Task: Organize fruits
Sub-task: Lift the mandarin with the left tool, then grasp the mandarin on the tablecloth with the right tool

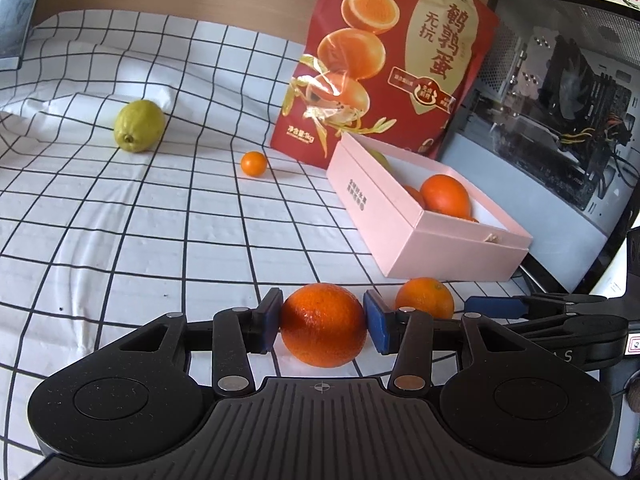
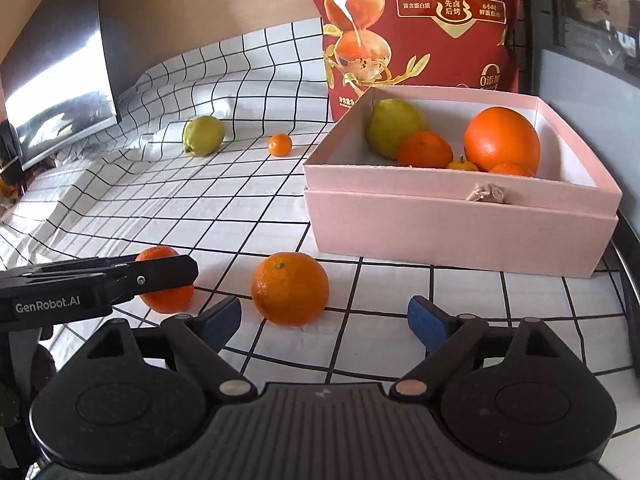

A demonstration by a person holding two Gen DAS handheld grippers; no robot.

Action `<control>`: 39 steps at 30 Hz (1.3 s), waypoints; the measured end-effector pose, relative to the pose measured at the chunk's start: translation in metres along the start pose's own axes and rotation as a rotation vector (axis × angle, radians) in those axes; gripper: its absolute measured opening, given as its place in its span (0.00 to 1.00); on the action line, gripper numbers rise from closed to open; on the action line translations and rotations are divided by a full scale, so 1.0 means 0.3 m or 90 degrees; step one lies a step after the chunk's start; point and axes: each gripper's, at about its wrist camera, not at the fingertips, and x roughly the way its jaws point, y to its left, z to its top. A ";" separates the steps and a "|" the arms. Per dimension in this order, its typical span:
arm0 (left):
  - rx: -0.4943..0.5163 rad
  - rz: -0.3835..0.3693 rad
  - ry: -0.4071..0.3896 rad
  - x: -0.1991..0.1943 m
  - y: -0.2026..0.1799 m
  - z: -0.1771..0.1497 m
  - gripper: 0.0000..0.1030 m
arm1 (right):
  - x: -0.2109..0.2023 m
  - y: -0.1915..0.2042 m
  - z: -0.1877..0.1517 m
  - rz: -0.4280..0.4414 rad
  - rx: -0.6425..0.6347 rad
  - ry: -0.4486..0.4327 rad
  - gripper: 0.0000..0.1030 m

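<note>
Left wrist view: grid tablecloth (image 1: 120, 240) spread wide, rumpled at far left. Tall red pouch (image 1: 384, 60) standing far right, just behind pink box (image 1: 400, 216). Box open-topped, thin-walled, already holding a green lemon, oranges and small mandarins. Left gripper (image 1: 323, 322) clamped on an orange (image 1: 323, 324), pads on its widest girth, low over the cloth. Right gripper (image 2: 324, 316) spread wide, gripping nothing, with a second orange (image 2: 290, 288) just beyond its tips, closer to the left pad. Farther left, loose lemon (image 1: 139, 125); near the pouch, small mandarin (image 1: 253, 164).

Likely handling: firm, round, glossy rind, moderately heavy, prone to rolling; best pinched across the equator, gently. Room: plenty of open cloth at left; box rim to clear on the way in, free floor inside at its right; computer case (image 1: 560, 100) crowding the right edge.
</note>
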 end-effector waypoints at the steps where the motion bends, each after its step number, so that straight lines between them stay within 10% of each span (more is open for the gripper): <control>1: -0.004 -0.002 0.001 0.001 0.004 0.000 0.48 | 0.000 0.000 0.000 -0.002 0.000 0.000 0.89; 25: -0.005 0.059 -0.010 -0.027 -0.028 -0.035 0.48 | 0.017 0.051 -0.011 -0.008 -0.119 0.052 0.99; 39: -0.009 0.059 -0.004 -0.021 -0.025 -0.035 0.48 | 0.049 0.084 0.045 0.003 -0.103 0.027 0.42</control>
